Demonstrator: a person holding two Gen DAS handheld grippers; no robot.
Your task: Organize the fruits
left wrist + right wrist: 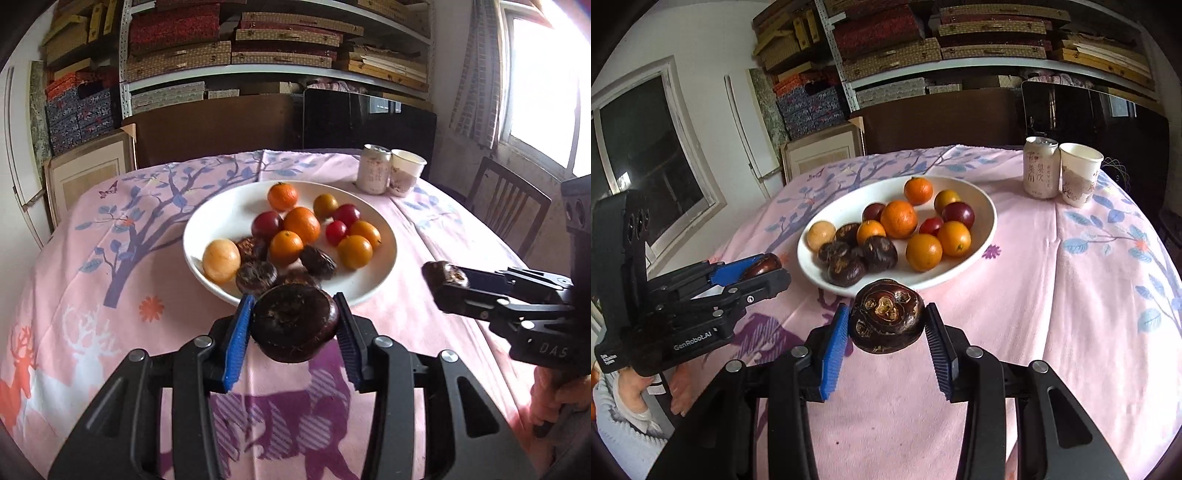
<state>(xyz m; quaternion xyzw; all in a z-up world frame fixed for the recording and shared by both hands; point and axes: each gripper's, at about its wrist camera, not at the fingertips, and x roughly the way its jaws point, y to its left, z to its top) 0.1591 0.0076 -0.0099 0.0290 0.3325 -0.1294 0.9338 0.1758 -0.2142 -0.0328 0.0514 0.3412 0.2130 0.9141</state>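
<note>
A white plate (221,216) (988,218) holds several oranges (301,224) (898,218), red and yellow small fruits (346,215) (957,215) and several dark water chestnuts (255,277) (879,253). My left gripper (295,325) is shut on a dark water chestnut (294,322) just in front of the plate's near rim; it also shows in the right wrist view (764,266). My right gripper (886,321) is shut on another water chestnut (886,320), held above the cloth before the plate; it shows in the left wrist view (445,275).
A pink patterned tablecloth (110,236) (1071,295) covers the table. A drink can (373,169) (1041,167) and a paper cup (405,171) (1079,173) stand at the far right. A wooden chair (509,206) stands at the right; shelves of boxes lie behind.
</note>
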